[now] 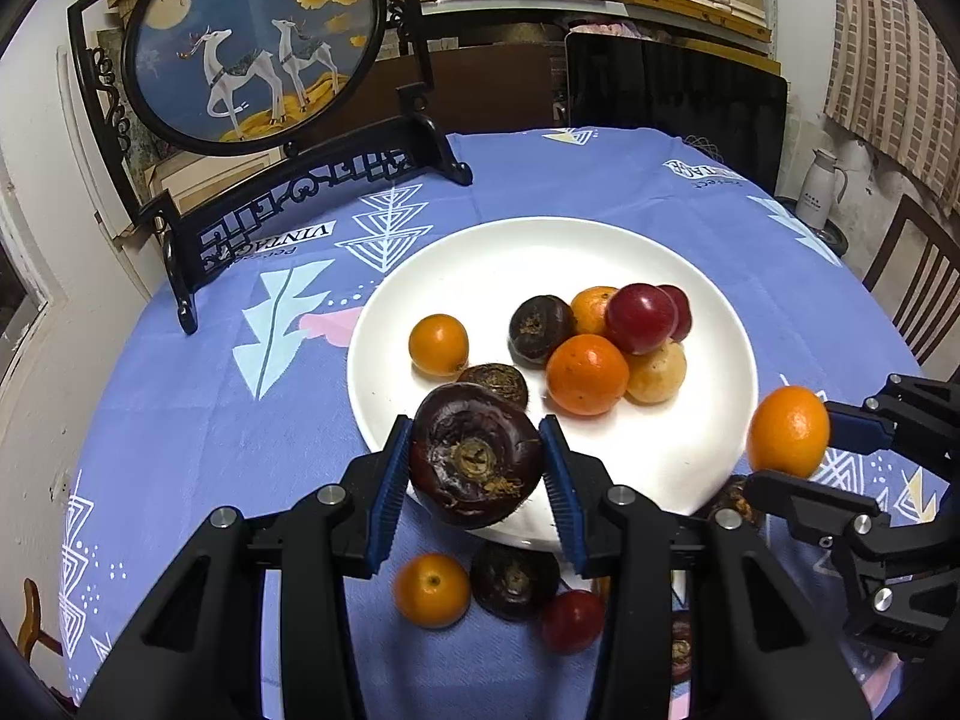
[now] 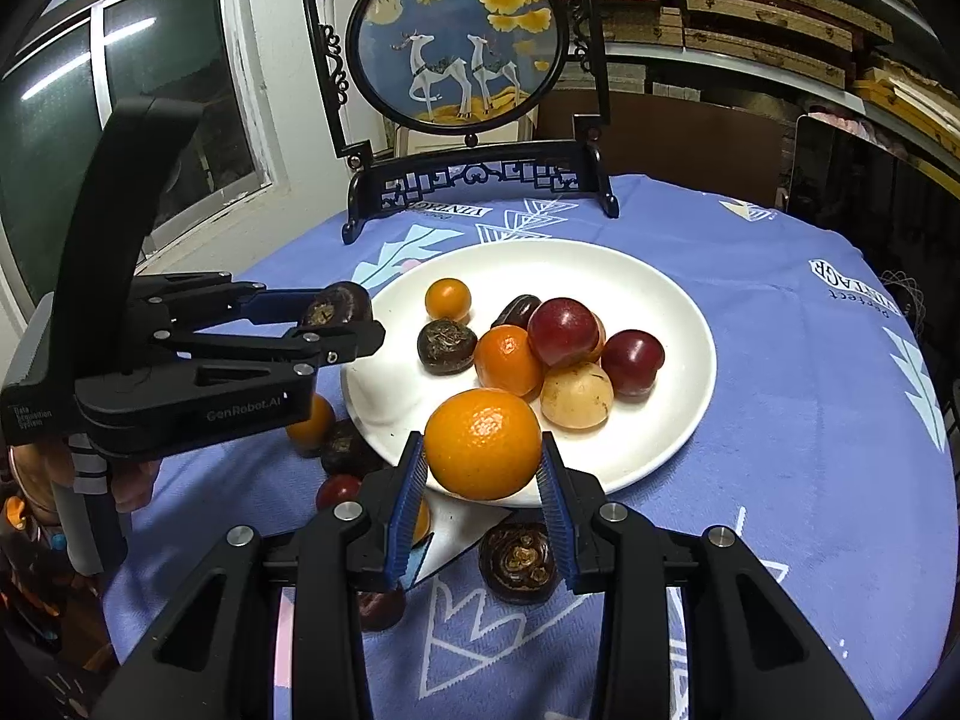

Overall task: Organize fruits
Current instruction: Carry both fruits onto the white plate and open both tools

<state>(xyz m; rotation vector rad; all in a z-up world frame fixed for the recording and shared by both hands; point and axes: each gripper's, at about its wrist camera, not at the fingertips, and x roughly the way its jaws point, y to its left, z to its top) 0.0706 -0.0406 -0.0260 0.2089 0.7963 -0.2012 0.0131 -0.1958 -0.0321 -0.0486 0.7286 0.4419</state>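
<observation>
Meanwhile, we held two fruits at the near rim of the white plate (image 1: 510,246) on the round table's blue patterned cloth (image 1: 180,396). The plate carried a cluster of fruit — two oranges, two red plums (image 1: 641,318), a pale yellow fruit (image 1: 660,373), two dark brown water chestnuts and, set apart at its left side, one small orange (image 1: 438,344).

Our left gripper (image 1: 477,468) was pinching a water chestnut (image 1: 474,461), a squat, glossy dark-brown bulb with a tan, crusty stem scar turned toward the camera; its blue ribbed pads pressed on both sides, and the chestnut hung over the plate's near edge. Our right gripper (image 2: 483,468) was clamped on a smooth, bright orange (image 2: 483,443) with a dimpled skin, also over the near rim — its pads touching the fruit on either side.

On the cloth just short of the plate lay loose fruit: a small orange (image 1: 432,590), another chestnut (image 1: 513,581) and a red plum (image 1: 573,621), close together. A black-framed round panel of two white deer (image 2: 459,39) stood at the table's far side.
</observation>
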